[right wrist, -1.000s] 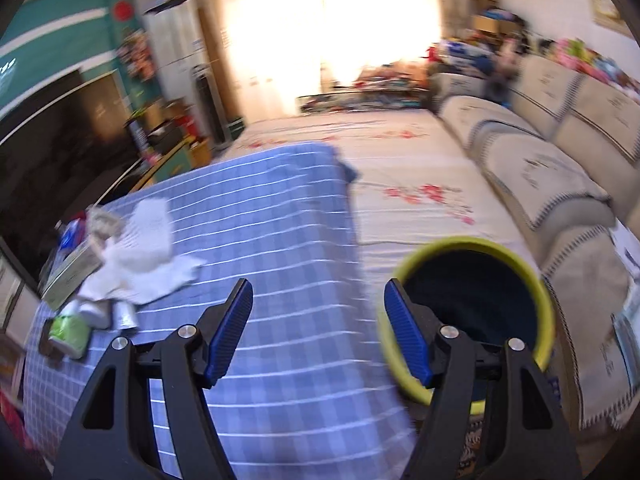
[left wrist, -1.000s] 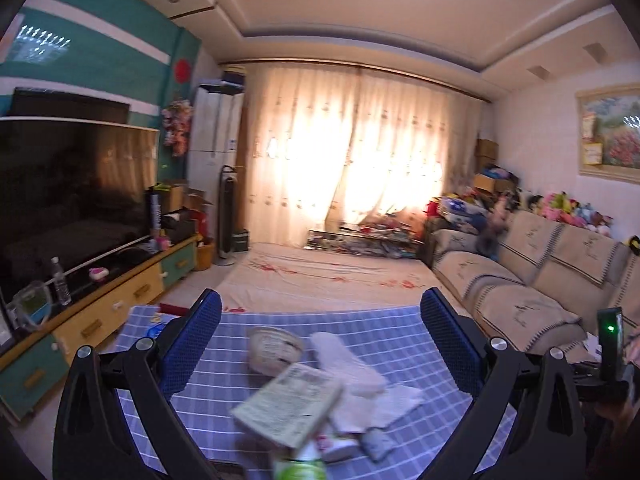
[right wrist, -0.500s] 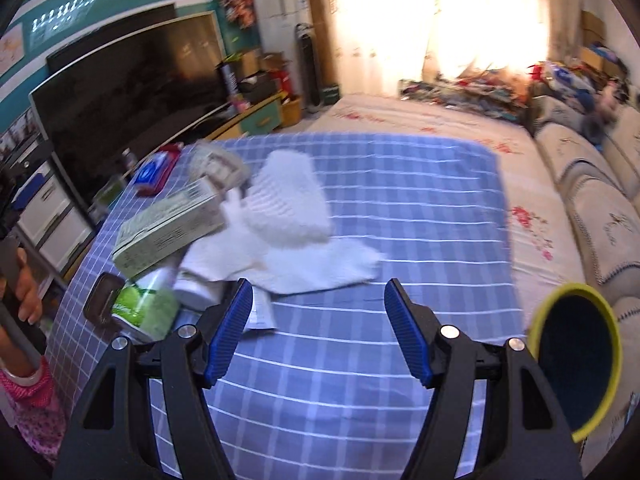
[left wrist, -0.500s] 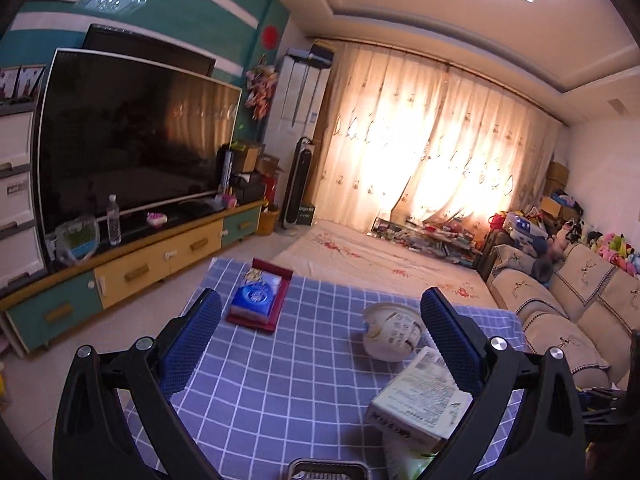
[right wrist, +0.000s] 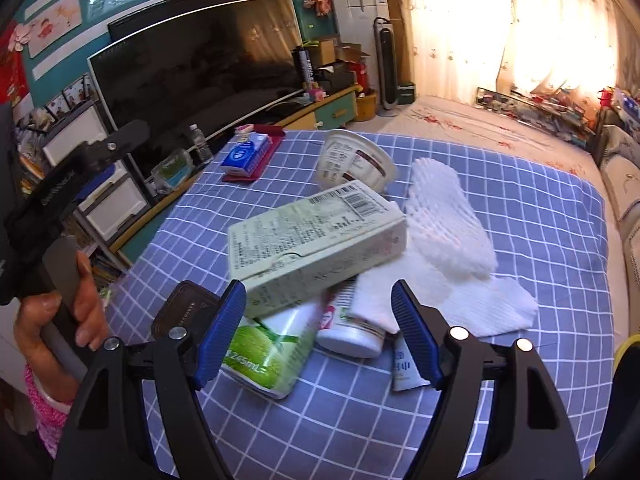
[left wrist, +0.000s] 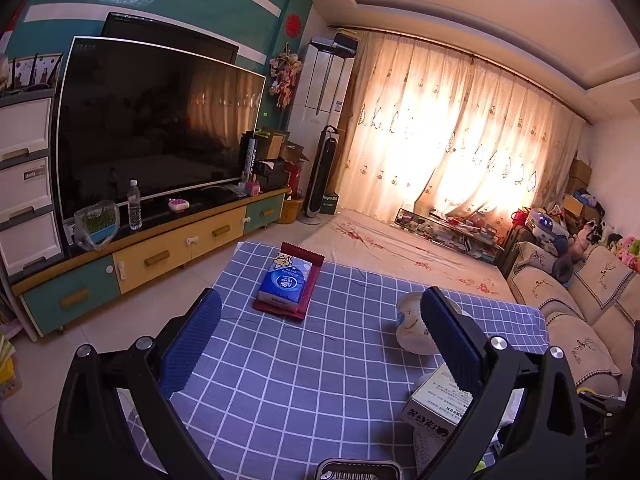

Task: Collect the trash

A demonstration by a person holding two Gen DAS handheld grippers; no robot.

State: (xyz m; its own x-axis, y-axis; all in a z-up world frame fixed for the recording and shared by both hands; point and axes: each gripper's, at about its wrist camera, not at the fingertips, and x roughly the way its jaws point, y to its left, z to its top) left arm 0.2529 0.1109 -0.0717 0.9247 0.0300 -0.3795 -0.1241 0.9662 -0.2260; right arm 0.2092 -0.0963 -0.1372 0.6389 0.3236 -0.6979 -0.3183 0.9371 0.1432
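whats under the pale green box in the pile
The pale green box rests on a green-and-white carton and a white tub, beside a white towel. Anything further beneath is hidden.

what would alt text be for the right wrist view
Open blue-padded tongs hover over a trash pile on a blue checked tablecloth: a pale green cardboard carton atop a green-and-white drink carton, a white plastic cup, white foam netting and white paper towel.
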